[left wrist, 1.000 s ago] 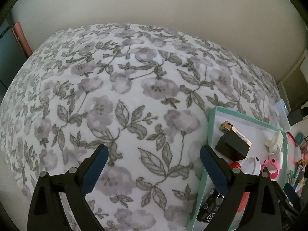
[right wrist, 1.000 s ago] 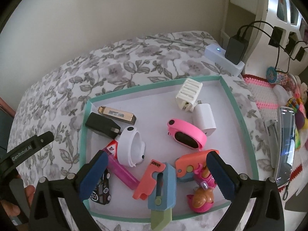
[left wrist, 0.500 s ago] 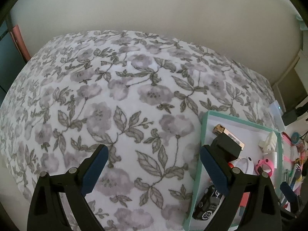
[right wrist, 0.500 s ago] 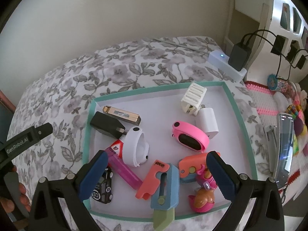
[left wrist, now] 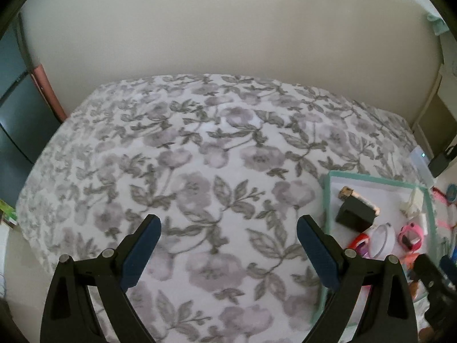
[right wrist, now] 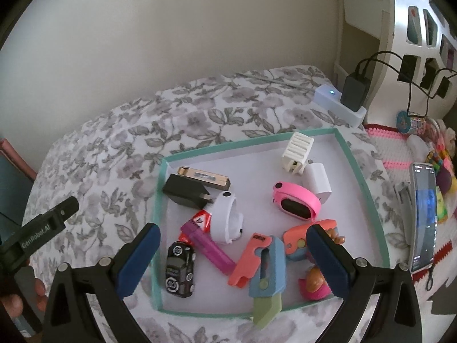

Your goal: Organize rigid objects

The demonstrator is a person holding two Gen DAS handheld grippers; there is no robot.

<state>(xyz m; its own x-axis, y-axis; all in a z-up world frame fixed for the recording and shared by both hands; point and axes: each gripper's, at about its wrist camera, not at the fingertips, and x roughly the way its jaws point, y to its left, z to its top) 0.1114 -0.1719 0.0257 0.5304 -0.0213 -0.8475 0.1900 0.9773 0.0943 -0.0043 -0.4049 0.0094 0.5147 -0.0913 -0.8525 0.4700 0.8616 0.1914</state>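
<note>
Right wrist view first: the right gripper (right wrist: 232,255) hangs over the near half of the tray (right wrist: 368,197), jaws spread wide and holding nothing. Nearest the camera, between its blue pads, a blue and green toy knife (right wrist: 267,288) pokes over the tray's near rim, with a coral toy knife (right wrist: 248,260) lying against its left side. Just left of those sits a black toy car (right wrist: 180,268), close to the left pad, and a purple stick (right wrist: 210,247) slants from the car's far end toward the knives. Behind the right pad, partly hidden, are an orange toy piece (right wrist: 297,235) and a small pink and orange figure (right wrist: 312,284). Further in, a white ring-shaped gadget (right wrist: 227,218) stands mid-tray, a red wrapper (right wrist: 202,219) tucked against it. Right of that, a pink watch (right wrist: 297,201) lies on its side, touching a white charger cube (right wrist: 317,181). Farther still, a black plug adapter (right wrist: 185,193) rests against a gold and black bar (right wrist: 204,176) at far left, and a ribbed white charger (right wrist: 297,151) stands at far right. Beyond the tray, a white power strip (right wrist: 338,103) carries a black adapter. Off to the right, a phone (right wrist: 424,214) lies on a pink crocheted mat.

Left wrist view now: the left gripper (left wrist: 228,248) is also wide open and empty, hovering over bare floral bedsheet (left wrist: 200,157), with the tray well off to its right, beyond the right finger. The bedsheet stretches away to a plain cream wall (left wrist: 228,28) at the far edge.
</note>
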